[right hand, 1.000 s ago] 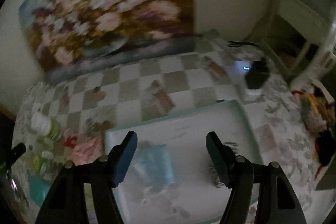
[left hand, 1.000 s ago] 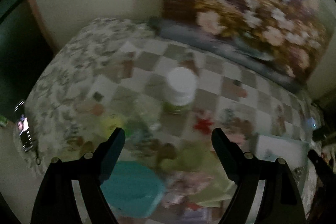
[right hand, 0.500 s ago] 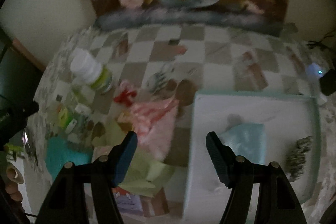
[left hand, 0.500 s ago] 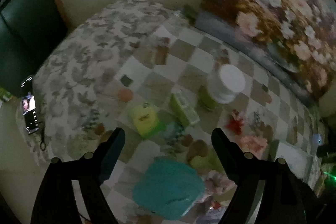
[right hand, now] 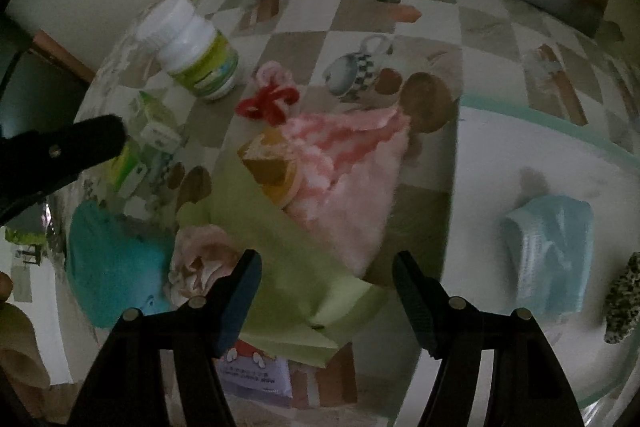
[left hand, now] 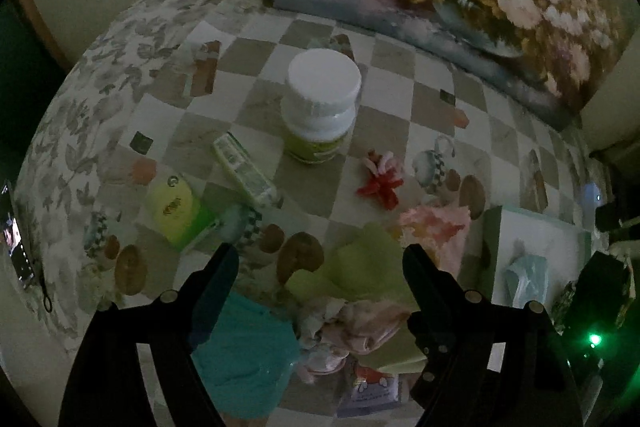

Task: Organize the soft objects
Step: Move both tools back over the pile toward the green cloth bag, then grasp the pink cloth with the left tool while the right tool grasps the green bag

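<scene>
Cloths lie heaped at the bench's near edge: one pink cloth [right hand: 352,179], one green cloth [right hand: 292,267], one teal cloth [right hand: 112,259], one pale bundle [right hand: 200,259]. The right claw [right hand: 326,291], released and empty, has swung off the tray [right hand: 500,147] to hang over the green one, so another pickup looks due. Two soft things already sit in the tray: a blue cloth [right hand: 552,251] and a speckled piece [right hand: 624,299]. The left claw [left hand: 316,281] hangs released, empty. One bottle [left hand: 320,107] stands beyond.

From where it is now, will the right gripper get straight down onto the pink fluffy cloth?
Probably yes. The right gripper is open and empty just above the pink fluffy cloth, whose near tip lies between its fingers. Only a small orange piece sits on the cloth's left edge, clear of that tip.
</scene>
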Action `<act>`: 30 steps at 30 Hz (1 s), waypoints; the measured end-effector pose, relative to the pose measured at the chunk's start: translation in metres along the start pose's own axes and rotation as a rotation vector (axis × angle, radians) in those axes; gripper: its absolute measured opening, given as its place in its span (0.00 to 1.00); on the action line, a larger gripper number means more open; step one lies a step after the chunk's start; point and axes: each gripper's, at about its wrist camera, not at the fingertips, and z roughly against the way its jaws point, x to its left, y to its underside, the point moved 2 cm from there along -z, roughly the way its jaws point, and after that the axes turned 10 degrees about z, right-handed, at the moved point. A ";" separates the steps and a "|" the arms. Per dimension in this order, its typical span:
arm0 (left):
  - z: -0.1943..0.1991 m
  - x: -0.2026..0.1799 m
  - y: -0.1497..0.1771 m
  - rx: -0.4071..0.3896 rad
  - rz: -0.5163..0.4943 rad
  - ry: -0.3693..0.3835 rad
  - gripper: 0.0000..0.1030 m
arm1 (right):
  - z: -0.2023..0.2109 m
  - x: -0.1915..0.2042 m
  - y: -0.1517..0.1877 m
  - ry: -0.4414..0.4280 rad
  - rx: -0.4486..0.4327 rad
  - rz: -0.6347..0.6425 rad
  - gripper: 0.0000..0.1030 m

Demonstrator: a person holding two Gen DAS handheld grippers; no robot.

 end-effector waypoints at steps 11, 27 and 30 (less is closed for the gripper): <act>-0.006 -0.006 0.002 0.019 -0.025 0.010 0.82 | -0.001 0.013 0.001 -0.054 -0.027 0.048 0.10; -0.010 -0.029 0.012 0.061 -0.111 0.051 0.73 | 0.024 -0.019 0.000 -0.027 -0.110 -0.026 0.03; -0.012 -0.041 0.019 0.075 -0.158 0.065 0.72 | 0.026 -0.028 0.002 -0.021 -0.115 -0.057 0.03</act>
